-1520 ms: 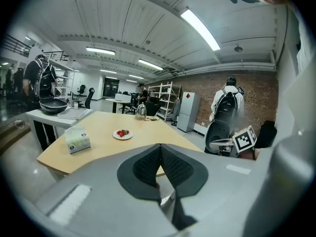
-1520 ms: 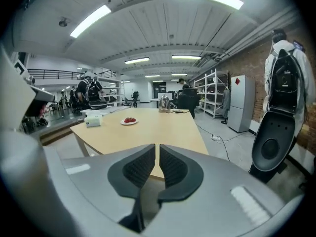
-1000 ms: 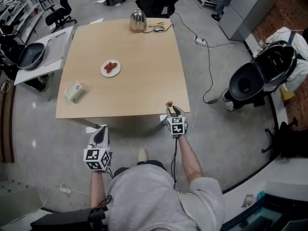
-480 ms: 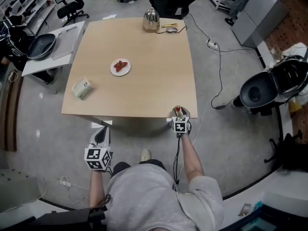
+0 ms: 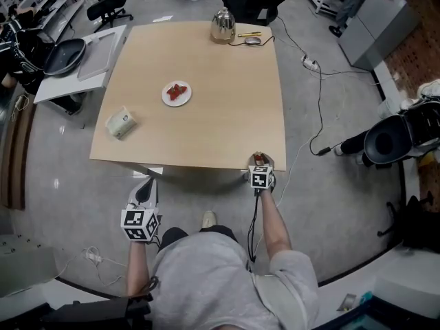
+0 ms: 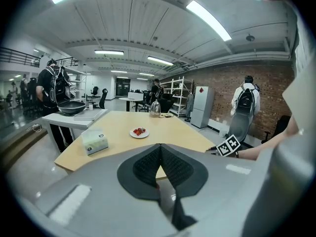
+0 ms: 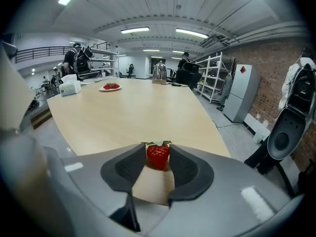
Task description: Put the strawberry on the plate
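Count on inspection:
- Table (image 5: pixel 206 115): one.
- Plate (image 5: pixel 167 100): one, carrying red berries too small to count.
- Strawberry (image 7: pixel 158 155) off the plate: one.
- Tissue box (image 5: pixel 120 122): one.
- Kettle (image 5: pixel 223 25): one.
- Mouse (image 5: pixel 254 40): one.
- Pen (image 5: pixel 242 34): one.
- Pan (image 5: pixel 65 55): one.
- Side bench (image 5: pixel 103 47): one.
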Tool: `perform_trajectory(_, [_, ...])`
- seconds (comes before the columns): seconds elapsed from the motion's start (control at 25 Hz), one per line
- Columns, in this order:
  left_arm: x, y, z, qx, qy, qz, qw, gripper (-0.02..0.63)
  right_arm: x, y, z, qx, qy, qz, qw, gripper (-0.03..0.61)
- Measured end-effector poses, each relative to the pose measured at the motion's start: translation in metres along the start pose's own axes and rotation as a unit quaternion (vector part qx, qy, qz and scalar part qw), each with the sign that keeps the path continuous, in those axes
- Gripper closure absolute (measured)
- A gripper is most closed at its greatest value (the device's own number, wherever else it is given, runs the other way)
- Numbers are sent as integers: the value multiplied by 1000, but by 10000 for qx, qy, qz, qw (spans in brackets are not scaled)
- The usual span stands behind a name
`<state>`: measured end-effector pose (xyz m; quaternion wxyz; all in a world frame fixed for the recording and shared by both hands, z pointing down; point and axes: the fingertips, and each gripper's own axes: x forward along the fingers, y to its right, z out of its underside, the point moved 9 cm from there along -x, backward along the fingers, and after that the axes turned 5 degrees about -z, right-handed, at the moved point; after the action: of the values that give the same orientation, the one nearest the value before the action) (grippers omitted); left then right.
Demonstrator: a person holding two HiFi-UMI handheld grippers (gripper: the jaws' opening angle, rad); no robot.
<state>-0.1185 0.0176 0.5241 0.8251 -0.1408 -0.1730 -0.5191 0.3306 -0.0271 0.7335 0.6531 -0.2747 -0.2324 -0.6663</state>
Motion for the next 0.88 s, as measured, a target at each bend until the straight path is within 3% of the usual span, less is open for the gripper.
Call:
perform_trajectory(0.44, [8,9,-2,13,5,165,9999,594,-12,1,1,182,167,-76,9997,425])
perform_trajectory(0.88, [21,18,-7,17,119,351,9993,594,-47,-3,-28,264,656,-237,9972,426])
